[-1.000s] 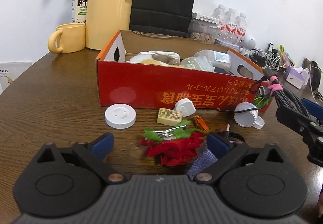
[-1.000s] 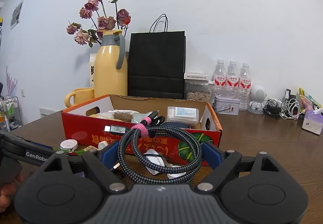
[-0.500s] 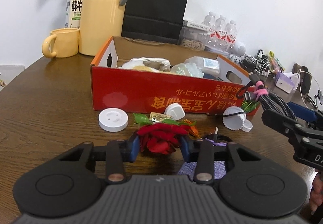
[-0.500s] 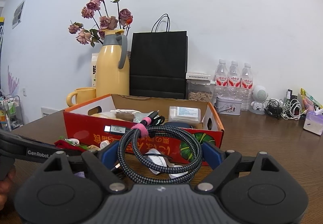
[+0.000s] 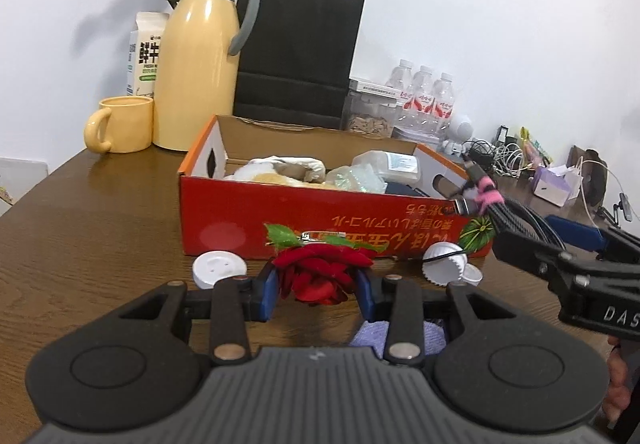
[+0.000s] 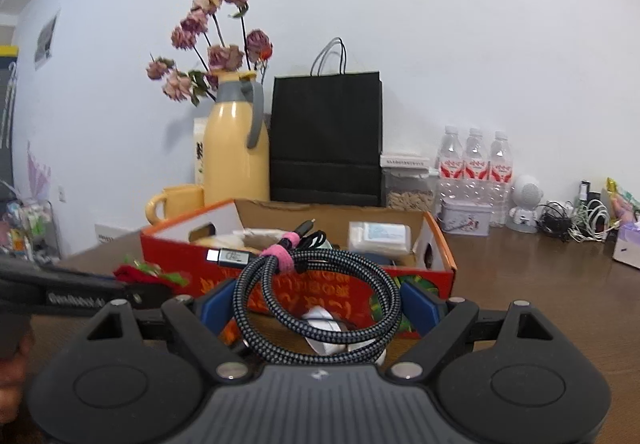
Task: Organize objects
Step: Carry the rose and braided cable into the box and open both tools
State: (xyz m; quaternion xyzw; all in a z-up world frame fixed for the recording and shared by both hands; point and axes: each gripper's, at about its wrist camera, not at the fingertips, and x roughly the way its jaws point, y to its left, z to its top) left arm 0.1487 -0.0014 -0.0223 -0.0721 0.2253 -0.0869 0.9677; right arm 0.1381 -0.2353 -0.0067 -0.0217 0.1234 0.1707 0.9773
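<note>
Jaws of the left gripper (image 5: 316, 294) pinch a red fabric rose (image 5: 320, 272); they have just been closing, and we see both blue pads pressed against its petals. We read the rose as lifted just off the table (image 5: 80, 244), in front of the red box (image 5: 320, 219), its green leaves and a metal clip on top. Right gripper (image 6: 316, 308) has its jaws spread wide around a coiled braided cable (image 6: 320, 296) bound with a pink strap; we see the coil filling the gap, its sides against the blue pads, so it is held. We see the cable hanging in front of the box's right end, its silver plug pointing left. Box is open, holding wrapped packets and a white pack. On the table by the box front we note a white round disc (image 5: 219, 268) left of the rose and white caps (image 5: 446, 264) to its right. Purple cloth (image 5: 400, 332) shows under the left gripper. Behind the box stand a yellow jug (image 5: 196, 63), yellow mug (image 5: 122, 123), black bag (image 5: 296, 55) and water bottles (image 5: 424, 95).
</note>
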